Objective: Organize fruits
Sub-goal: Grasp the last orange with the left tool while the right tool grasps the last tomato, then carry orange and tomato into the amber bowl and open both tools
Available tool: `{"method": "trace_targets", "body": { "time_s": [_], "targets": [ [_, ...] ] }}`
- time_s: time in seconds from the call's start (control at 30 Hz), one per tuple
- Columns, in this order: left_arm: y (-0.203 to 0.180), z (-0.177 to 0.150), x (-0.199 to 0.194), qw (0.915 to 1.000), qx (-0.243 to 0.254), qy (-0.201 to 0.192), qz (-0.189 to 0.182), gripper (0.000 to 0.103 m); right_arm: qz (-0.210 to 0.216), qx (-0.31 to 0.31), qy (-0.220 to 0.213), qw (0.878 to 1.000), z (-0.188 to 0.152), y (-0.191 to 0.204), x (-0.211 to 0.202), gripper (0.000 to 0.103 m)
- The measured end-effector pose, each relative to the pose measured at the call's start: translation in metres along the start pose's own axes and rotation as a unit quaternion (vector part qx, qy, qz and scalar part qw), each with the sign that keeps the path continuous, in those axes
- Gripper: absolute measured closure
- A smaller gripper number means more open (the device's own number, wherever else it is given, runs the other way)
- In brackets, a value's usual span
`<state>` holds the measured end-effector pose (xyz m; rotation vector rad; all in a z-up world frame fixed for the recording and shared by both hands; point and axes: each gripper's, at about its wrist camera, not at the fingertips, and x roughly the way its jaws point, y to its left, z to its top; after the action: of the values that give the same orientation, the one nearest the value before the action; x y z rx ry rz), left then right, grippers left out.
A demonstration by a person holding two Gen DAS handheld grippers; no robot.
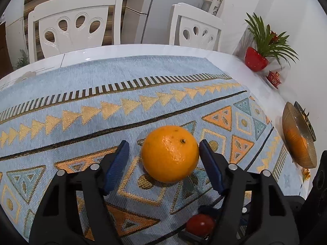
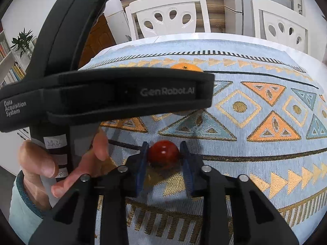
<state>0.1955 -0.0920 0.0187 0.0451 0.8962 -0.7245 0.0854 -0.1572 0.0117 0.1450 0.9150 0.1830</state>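
Between our left gripper's (image 1: 163,153) blue-padded fingers (image 1: 117,165) sits the round orange fruit (image 1: 170,153), resting on the light-blue woven cloth with orange triangle pattern (image 1: 81,102). Jaws are spread: the right pad looks to be touching the peel, the left pad stands clear of it, so no grip there. Ahead and far right of that gripper, near the table edge, we see the ribbed golden bowl (image 1: 296,143). Just below and right of the left gripper, our right gripper (image 2: 164,155) is clamped on the small glossy dark-red round fruit (image 2: 163,153), pads pressing both sides, fruit low on the cloth. Left of it, a hand (image 2: 40,167) grips the black handle of the left device (image 2: 106,96).
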Motion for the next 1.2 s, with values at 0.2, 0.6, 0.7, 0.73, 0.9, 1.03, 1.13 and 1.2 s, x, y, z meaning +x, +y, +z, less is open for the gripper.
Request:
{"method": "trace_targets", "body": {
  "time_s": [0.2, 0.6, 0.7, 0.73, 0.9, 1.03, 1.13, 1.2],
  "targets": [
    [-0.002, -0.001, 0.001, 1.0, 0.003, 0.003, -0.004, 0.043, 0.002, 0.001, 0.0, 1.0, 0.002, -0.001, 0.0, 0.074],
    [-0.005, -0.002, -0.003, 0.9999, 0.007, -0.007, 0.002, 0.047, 0.026, 0.015, -0.009, 1.0, 0.0, -0.005, -0.007, 0.075],
    [-0.002, -0.001, -0.005, 0.9999, -0.001, -0.011, 0.0, 0.047, 0.028, 0.016, -0.01, 0.999, 0.001, -0.005, -0.008, 0.075],
    [0.0, -0.001, -0.006, 0.9999, -0.005, -0.012, -0.001, 0.047, 0.029, 0.016, -0.01, 0.999, 0.001, -0.005, -0.008, 0.075],
    [0.002, -0.001, -0.009, 0.9998, -0.012, -0.018, -0.004, 0.047, 0.032, 0.022, -0.016, 0.999, -0.002, -0.007, -0.015, 0.075],
    [-0.001, -0.002, -0.012, 0.9997, -0.012, -0.022, -0.005, 0.047, 0.027, 0.03, -0.028, 0.999, -0.006, -0.009, -0.027, 0.075],
    [-0.008, -0.003, -0.018, 0.9996, -0.007, -0.026, -0.005, 0.047, 0.014, 0.045, -0.031, 0.998, -0.007, -0.017, -0.035, 0.075],
    [-0.018, -0.005, -0.025, 0.9995, 0.003, -0.032, -0.004, 0.047, 0.01, 0.061, -0.037, 0.997, -0.009, -0.025, -0.047, 0.075]
  ]
}}
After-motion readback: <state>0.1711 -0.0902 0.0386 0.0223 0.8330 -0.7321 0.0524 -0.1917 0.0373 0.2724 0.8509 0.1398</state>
